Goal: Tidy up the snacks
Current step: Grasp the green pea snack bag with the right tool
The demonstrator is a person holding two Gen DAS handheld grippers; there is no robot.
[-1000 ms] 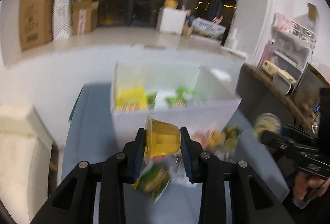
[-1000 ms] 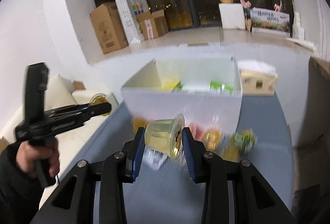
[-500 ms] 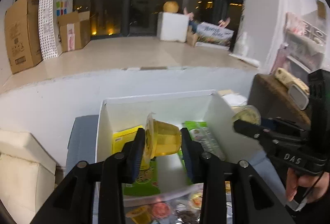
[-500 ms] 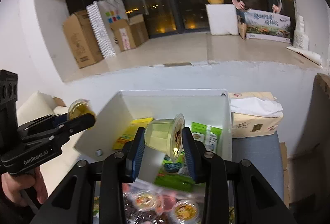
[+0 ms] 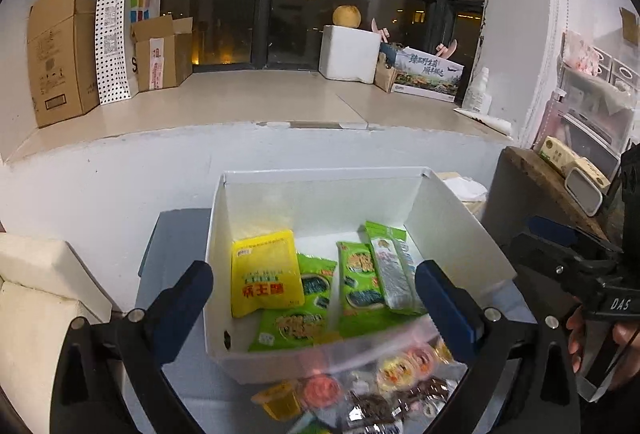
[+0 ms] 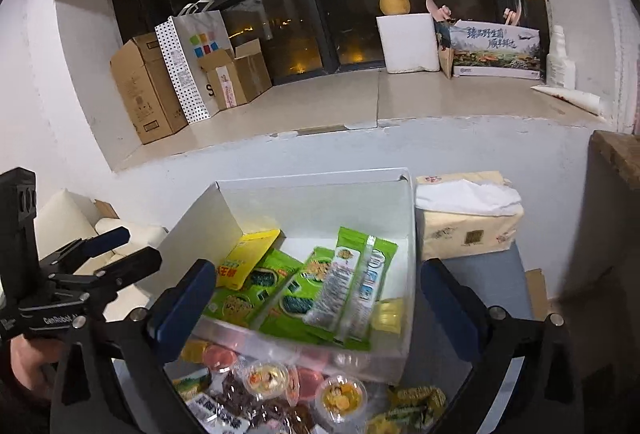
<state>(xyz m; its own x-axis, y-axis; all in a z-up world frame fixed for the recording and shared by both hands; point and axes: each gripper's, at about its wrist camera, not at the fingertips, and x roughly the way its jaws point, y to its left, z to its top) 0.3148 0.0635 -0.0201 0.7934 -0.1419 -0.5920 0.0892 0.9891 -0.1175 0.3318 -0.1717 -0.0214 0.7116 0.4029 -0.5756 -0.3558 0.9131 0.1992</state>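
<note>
A white box [image 5: 448,210] [image 6: 408,202] holds a yellow packet [image 5: 266,272] [image 6: 244,258] and several green snack packets [image 5: 360,282] [image 6: 316,286]. My left gripper [image 5: 316,298] is open and empty above the box's near side. My right gripper [image 6: 316,302] is open and empty over the box too. A yellow jelly cup [image 6: 388,316] lies in the box's right near corner; another shows blurred near the front wall [image 5: 330,338]. Loose jelly cups [image 5: 280,400] [image 6: 340,396] and wrapped snacks lie on the grey surface in front of the box.
A tissue pack [image 6: 466,222] stands right of the box. A cream cushion [image 5: 36,298] is at the left. A wooden shelf [image 5: 552,186] with small boxes is at the right. Cardboard boxes [image 5: 60,50] and a white foam box [image 5: 350,52] stand on the far ledge.
Both grippers opened and let go of their yellow jelly cups over the box. The cups dropped into it. Both grippers stayed above the box's near side.
</note>
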